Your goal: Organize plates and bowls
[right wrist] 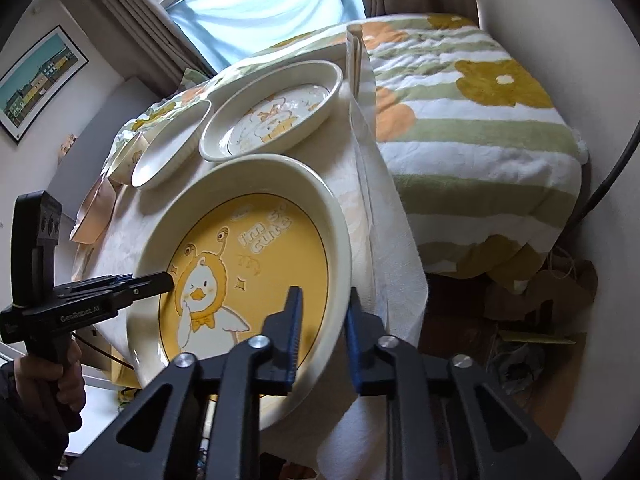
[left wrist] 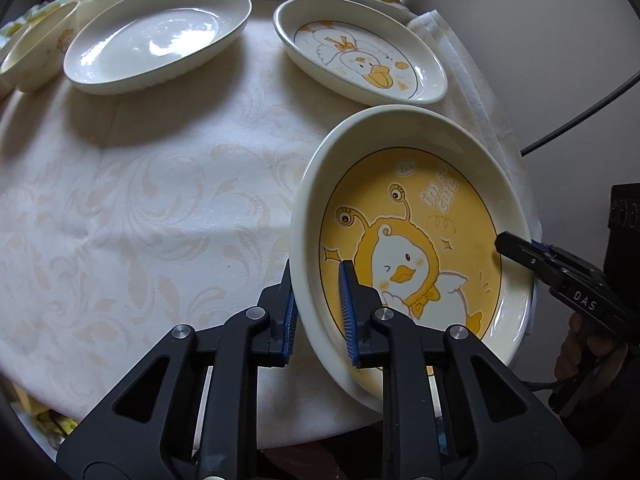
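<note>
On the near right part of the cloth-covered table, the yellow duck plate sat tilted, its near edge overhanging the table edge. The left gripper straddled the plate's left rim, one blue-padded finger outside the wall and one inside; the jaws stood partly apart around the rim, and firm contact with it could not be confirmed. The right gripper likewise straddled the opposite rim of the same plate, one finger over the yellow floor, the other outside the wall, with a visible gap on the outer side. Whether either claw bore the plate's weight could not be told.

Beyond it, a smaller plate with a white duck lay flat near the table's right edge. A plain cream plate lay to its left, well apart from the held plate. A small bowl sat just beside the plain plate at the far left. A striped floral blanket lay beyond the table.
</note>
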Available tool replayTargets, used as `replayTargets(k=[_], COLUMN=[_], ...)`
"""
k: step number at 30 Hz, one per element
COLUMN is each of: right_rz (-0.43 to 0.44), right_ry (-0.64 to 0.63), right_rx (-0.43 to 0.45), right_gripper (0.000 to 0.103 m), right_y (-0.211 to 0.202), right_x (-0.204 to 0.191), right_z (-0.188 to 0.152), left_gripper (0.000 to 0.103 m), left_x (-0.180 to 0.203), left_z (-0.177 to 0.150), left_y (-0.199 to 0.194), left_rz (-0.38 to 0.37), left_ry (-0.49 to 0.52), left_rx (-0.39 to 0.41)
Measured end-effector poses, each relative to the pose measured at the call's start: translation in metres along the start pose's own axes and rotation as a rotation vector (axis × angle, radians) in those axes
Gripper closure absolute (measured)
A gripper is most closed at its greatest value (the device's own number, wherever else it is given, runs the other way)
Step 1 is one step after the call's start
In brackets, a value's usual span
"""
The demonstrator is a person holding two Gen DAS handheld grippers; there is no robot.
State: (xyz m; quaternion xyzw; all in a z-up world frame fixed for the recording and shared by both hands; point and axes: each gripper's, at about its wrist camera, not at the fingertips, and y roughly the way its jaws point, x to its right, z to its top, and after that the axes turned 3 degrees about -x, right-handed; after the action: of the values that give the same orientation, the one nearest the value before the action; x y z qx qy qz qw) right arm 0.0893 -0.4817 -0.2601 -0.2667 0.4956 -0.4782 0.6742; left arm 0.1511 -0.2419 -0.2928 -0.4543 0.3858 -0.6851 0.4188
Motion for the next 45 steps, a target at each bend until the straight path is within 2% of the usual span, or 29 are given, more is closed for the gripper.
replayTargets(k=[10,16,20,26,32,39,45], right_rz=[0.015,0.024,0.034,0.071,0.111,0.131,0.123], right_ry=[-0.042,-0.093,-0.134,-0.181,-0.205,-0.196,-0.186], right_rx=[0.007,0.026,0.040,0.056,0.026,-0.031,-0.061], right_gripper=[0.088,0.088,0.088,0.088,0.088,0.088,0.088], right_y=[-0.006,-0.021,-0.029,-0.026,0.007,0.069,0.107], right_x=[-0.007,-0.031,-0.060,-0.124,-0.191,-0.253,-0.284], right_z=[0.003,0.011,0.021,0.035,0.037,0.027,0.019], left_gripper=[0.086,0.086,0.086,0.086,0.086,0.086,0.086], left_x=[0.000,-0.012,-0.034,-0.088,-0.168,-0.245,-0.296], left_z=[0.002,-0.003,-0.006,-0.010,-0.015,-0.021,-0.025], left_y=[-0.005,-0.042,-0.077,-0.129,-0.164,-0.158,-0.140], left_rz=[0.000,0.003,0.004,0.040,0.076,0.096,0.096], left_ry=[-0.013,-0.023,-0.045,-0.062,-0.093,-0.115,-0.120], left_rx=[0.013,0.067,0.111,0.153,0.151,0.107,0.075])
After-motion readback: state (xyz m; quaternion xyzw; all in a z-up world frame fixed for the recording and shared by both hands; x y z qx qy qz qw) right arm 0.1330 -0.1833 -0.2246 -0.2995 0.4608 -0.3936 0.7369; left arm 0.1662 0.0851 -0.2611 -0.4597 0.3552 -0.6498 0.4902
